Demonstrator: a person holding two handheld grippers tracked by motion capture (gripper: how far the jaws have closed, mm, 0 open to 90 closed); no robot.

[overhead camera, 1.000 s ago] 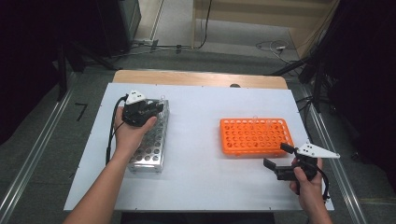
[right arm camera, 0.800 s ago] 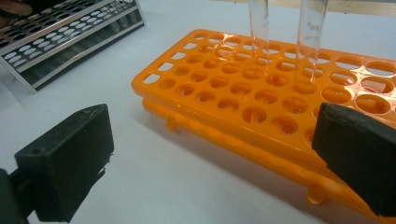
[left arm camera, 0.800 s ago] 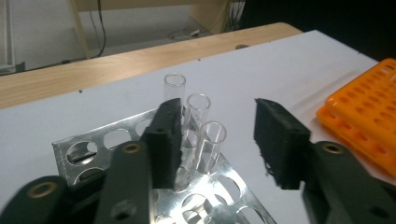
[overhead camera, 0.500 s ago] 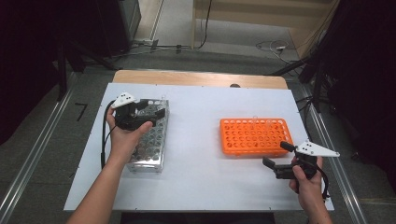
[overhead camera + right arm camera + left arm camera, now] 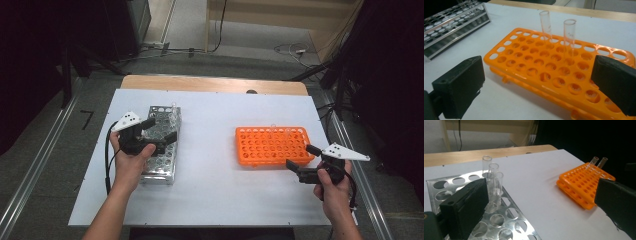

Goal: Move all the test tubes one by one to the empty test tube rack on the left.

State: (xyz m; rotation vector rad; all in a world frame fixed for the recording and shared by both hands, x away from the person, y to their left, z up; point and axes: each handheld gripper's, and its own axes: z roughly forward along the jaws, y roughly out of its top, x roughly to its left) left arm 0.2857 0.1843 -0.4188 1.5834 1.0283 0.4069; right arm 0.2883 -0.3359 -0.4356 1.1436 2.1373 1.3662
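Your left gripper (image 5: 159,131) hangs over the metal rack (image 5: 165,167), jaws just opened wide, nothing between them; 3 glass tubes (image 5: 493,178) stand in the rack's far end. Your right gripper (image 5: 302,157) sits wide and empty beside the orange rack (image 5: 250,150), which holds 2 tubes (image 5: 557,31).

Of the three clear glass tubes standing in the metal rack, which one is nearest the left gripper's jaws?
The front clear glass tube of the row in the perforated metal rack: it stands right beside the left gripper's near jaw, while the other two line up behind it.
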